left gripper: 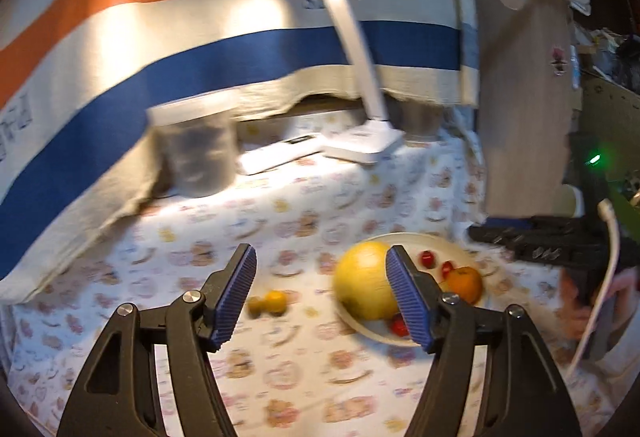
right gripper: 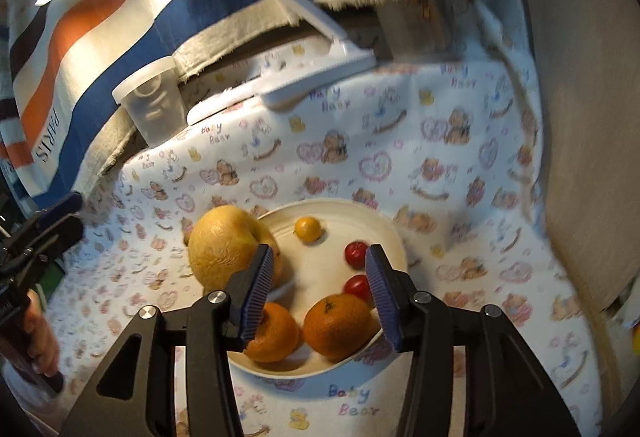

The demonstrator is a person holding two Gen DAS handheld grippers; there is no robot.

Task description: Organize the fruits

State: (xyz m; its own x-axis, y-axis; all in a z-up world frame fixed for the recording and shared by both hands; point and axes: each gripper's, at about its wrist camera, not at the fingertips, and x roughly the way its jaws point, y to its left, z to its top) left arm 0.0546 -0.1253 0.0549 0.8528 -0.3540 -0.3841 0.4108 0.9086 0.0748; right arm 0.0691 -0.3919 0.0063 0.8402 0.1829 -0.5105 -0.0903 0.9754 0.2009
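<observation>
A cream plate (right gripper: 384,225) sits on the bear-print cloth. It holds two oranges (right gripper: 340,325), a small yellow fruit (right gripper: 308,229) and two red cherry tomatoes (right gripper: 355,253). A big yellow citrus (right gripper: 224,249) leans on the plate's left rim. My right gripper (right gripper: 319,250) hovers open over the plate's near side, nothing between its pads. In the left wrist view my left gripper (left gripper: 322,249) is open and empty, above the cloth left of the big citrus (left gripper: 362,285). Two small yellow fruits (left gripper: 269,303) lie on the cloth left of the plate (left gripper: 416,237).
A lit white desk lamp (left gripper: 362,147) stands at the back, with a clear plastic container (left gripper: 196,153) to its left. A striped towel (left gripper: 200,49) hangs behind them. A wooden panel (left gripper: 524,109) rises at the right. A hand (right gripper: 36,333) holds the left gripper's handle.
</observation>
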